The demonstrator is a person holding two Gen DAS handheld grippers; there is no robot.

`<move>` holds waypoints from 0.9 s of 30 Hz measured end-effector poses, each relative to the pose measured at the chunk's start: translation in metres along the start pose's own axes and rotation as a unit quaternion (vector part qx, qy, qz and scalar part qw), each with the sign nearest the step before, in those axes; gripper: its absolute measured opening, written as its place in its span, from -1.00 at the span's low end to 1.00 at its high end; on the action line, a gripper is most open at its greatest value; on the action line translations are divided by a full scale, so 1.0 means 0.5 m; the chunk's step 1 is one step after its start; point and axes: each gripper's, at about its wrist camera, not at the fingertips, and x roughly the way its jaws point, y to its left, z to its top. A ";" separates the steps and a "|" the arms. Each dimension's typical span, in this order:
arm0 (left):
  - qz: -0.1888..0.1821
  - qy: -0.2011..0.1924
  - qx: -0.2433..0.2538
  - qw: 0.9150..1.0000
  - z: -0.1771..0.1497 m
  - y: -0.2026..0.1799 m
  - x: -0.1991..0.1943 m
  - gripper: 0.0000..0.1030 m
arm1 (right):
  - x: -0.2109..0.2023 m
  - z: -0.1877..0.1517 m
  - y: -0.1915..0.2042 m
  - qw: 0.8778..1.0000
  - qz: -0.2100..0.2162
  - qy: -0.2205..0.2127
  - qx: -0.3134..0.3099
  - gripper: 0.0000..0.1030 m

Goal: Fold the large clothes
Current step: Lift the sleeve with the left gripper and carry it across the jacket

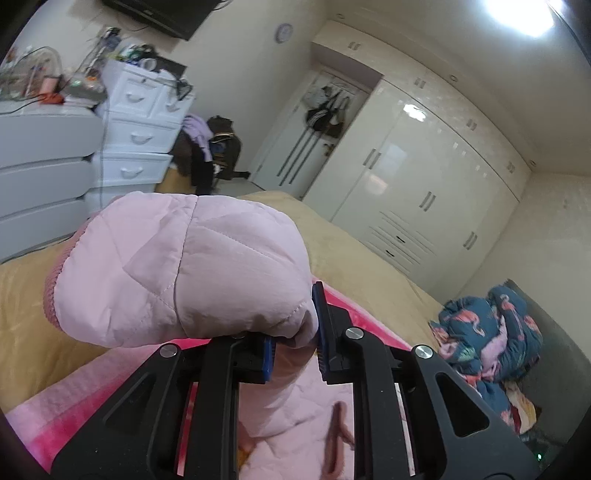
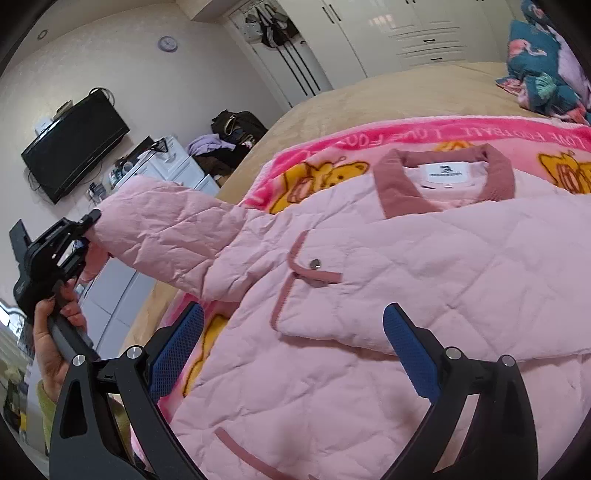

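— Where were your fingers just then, nearest things first?

— My left gripper (image 1: 295,343) was clamped tight on the cuff end of the pink quilted jacket's sleeve (image 1: 177,269). The blue pads (image 1: 319,325) pinched a bunch of fabric, and the sleeve stood lifted off the bed, its darker ribbed cuff (image 1: 61,273) turned away from me. From the right wrist view that same left gripper (image 2: 86,236) showed out at the side, my hand (image 2: 55,332) wrapped round its handle, the sleeve stretched between it and the jacket's body.

— And the right one?

— My right gripper (image 2: 291,354) hovered over the jacket (image 2: 406,295) with its fingers spread wide, nothing between them. Below the gap lay the chest pocket (image 2: 314,273) with its snap button and dusty-pink trim.

— Where was the jacket itself?

— Spread front up on a bright pink cartoon blanket (image 2: 332,147), collar (image 2: 443,173) toward the far end, label showing inside. The blanket lay on the tan bed (image 2: 369,96).

— Further off?

— A crumpled flamingo-print quilt (image 1: 487,332) sat at the bed's far corner. Beyond the bed stood white drawers (image 1: 136,136) with clutter on top, a heap of clothes and bags (image 1: 214,147), a glossy white wardrobe (image 1: 424,184), a door with bags hanging on it (image 1: 325,114), and a wall clock (image 1: 284,32). A dark television (image 2: 74,147) hung on the wall.
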 end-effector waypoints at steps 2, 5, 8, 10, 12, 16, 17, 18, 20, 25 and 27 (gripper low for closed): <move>-0.011 0.001 0.018 1.000 -0.007 -0.026 -0.005 -0.80 | -0.010 -0.002 -0.014 1.000 -0.003 -0.002 0.004 0.88; -0.029 0.005 0.045 0.999 -0.018 -0.067 -0.005 -0.80 | -0.024 -0.001 -0.036 1.000 -0.007 -0.007 0.011 0.88; -0.051 0.013 0.076 0.996 -0.039 -0.114 -0.006 -0.80 | -0.042 0.000 -0.060 1.000 -0.014 -0.014 0.018 0.88; -0.065 0.019 0.091 0.994 -0.053 -0.138 -0.005 -0.80 | -0.054 0.002 -0.078 0.999 -0.019 -0.018 0.023 0.88; -0.082 0.028 0.104 0.991 -0.068 -0.160 -0.001 -0.80 | -0.066 0.005 -0.096 0.999 -0.023 -0.024 0.030 0.88; -0.113 0.054 0.123 0.984 -0.106 -0.204 0.010 -0.80 | -0.096 0.010 -0.139 0.997 -0.036 -0.040 0.049 0.88; -0.116 0.058 0.130 0.983 -0.114 -0.213 0.012 -0.80 | -0.102 0.013 -0.150 0.997 -0.038 -0.043 0.054 0.88; -0.120 0.062 0.138 0.981 -0.124 -0.225 0.012 -0.80 | -0.108 0.013 -0.157 0.996 -0.039 -0.046 0.058 0.88; -0.129 0.068 0.156 0.977 -0.142 -0.246 0.015 -0.80 | -0.122 0.013 -0.176 0.995 -0.042 -0.053 0.067 0.88; -0.155 0.094 0.195 0.964 -0.198 -0.300 0.025 -0.80 | -0.158 0.012 -0.231 0.992 -0.056 -0.068 0.086 0.88; -0.168 0.107 0.215 0.956 -0.227 -0.325 0.030 -0.80 | -0.175 0.010 -0.256 0.990 -0.064 -0.075 0.097 0.88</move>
